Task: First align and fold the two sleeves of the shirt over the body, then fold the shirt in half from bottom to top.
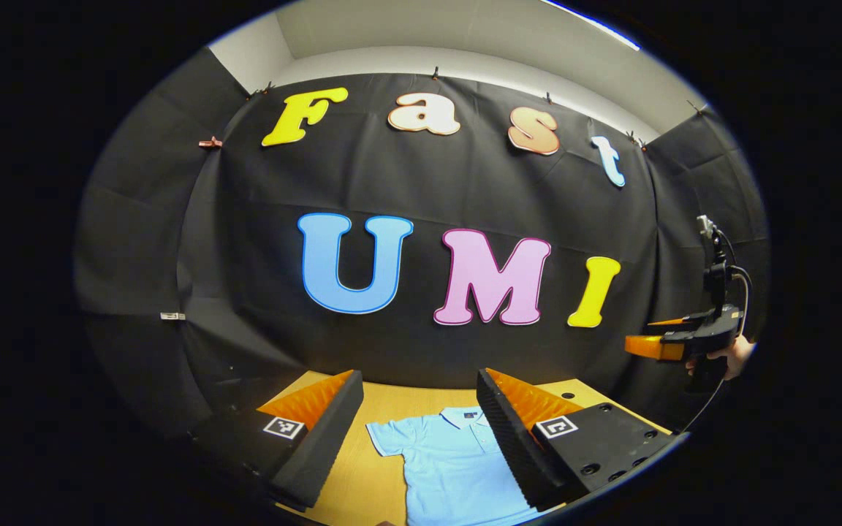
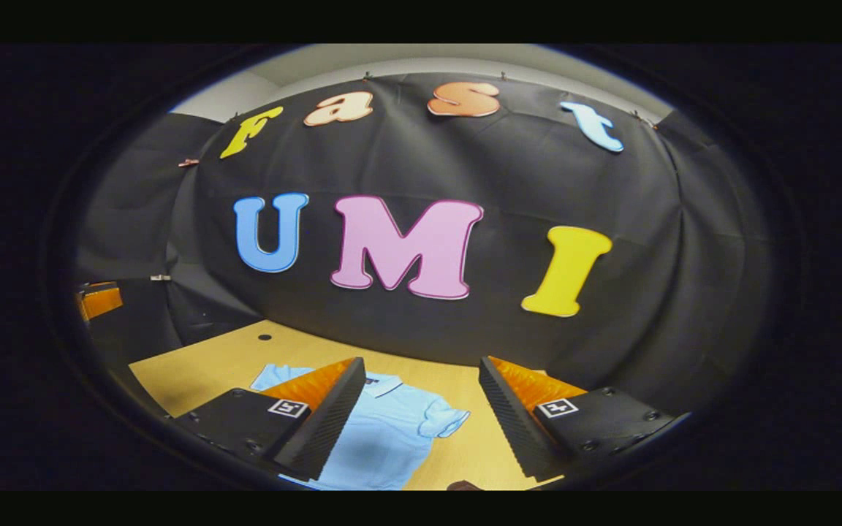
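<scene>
Both grippers' fingers wide, holding nothing — shirt flat on table, sleeves unfolded, nothing blocking.

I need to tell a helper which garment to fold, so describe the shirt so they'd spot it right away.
Look at the light wooden table in front of the black cloth wall. Lying flat on it is the shirt, collar toward the wall, both short sleeves spread out. It is a pale blue polo, the one soft thing on the tabletop.
</scene>
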A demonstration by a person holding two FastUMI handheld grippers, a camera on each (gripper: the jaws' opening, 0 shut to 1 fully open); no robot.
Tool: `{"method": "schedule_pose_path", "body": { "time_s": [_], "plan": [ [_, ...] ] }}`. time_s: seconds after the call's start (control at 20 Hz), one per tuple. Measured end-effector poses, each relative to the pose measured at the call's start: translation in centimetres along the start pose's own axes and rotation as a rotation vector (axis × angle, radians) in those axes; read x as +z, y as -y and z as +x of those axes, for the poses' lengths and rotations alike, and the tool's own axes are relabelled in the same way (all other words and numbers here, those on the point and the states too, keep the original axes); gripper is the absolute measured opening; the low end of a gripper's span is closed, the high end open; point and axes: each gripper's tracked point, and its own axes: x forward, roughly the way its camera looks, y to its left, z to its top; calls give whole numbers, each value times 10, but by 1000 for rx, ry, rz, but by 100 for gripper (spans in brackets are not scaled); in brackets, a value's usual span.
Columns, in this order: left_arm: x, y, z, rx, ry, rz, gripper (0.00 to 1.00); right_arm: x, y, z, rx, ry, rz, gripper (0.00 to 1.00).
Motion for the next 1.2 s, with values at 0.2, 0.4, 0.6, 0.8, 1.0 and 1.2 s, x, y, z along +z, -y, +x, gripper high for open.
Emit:
{"method": "schedule_pose_path", "body": {
  "time_s": [0.2, 0.4, 0.6, 0.8, 1.0, 1.2],
  "plan": [
    [-3, 25, 36, 34, -9, 12, 99, -48, 31, 76, 39, -96, -2, 98],
    [-21, 46, 72, 74, -68, 43, 99, -119, 62, 146, 69, -213, 33, 97],
    [-35, 67, 101, 125, -101, 9, 99, -215, 85, 194, 100, -349, 61, 98],
    [-39, 83, 121, 172, -132, 54, 99, -292, 103, 224, 104, -470, 110, 98],
    [-49, 94, 133, 181, -160, 84, 99, -339, 108, 232, 105, -565, 186, 99],
    [-58, 113, 146, 162, -185, 106, 99, -356, 102, 232, 101, -634, 254, 89]
  ]
}}
